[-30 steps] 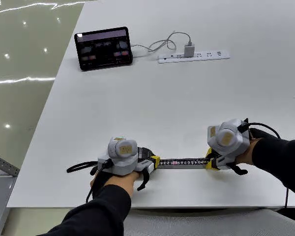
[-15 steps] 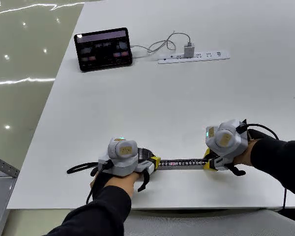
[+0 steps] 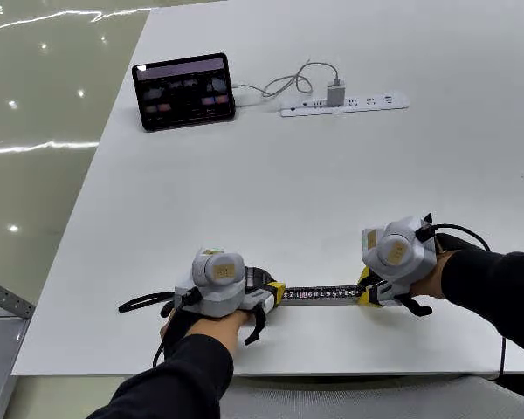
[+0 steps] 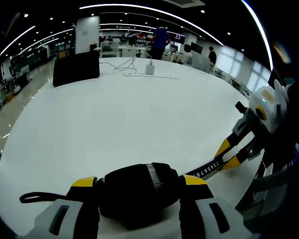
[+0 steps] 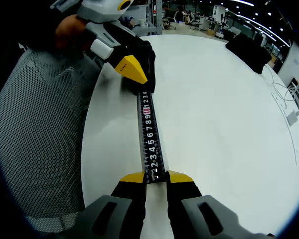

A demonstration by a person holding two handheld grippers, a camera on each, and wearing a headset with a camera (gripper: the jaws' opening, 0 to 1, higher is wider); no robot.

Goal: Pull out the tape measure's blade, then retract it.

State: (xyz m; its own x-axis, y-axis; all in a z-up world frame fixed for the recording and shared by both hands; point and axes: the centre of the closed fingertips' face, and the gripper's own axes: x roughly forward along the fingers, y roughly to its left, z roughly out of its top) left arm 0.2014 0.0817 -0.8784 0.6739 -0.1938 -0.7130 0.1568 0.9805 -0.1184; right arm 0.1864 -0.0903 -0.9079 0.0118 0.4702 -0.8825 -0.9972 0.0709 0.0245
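The left gripper is clamped on the black tape measure case. The right gripper pinches the blade by its tip. The exposed blade is slightly shorter than a second ago.

Your tabletop looks smooth, matt white, while the floor beside it is glossy and mirrors the lights. The tape measure's case reads as matt black plastic or rubber, its blade thin and smooth with printed numerals. The mesh is grey woven cloth.
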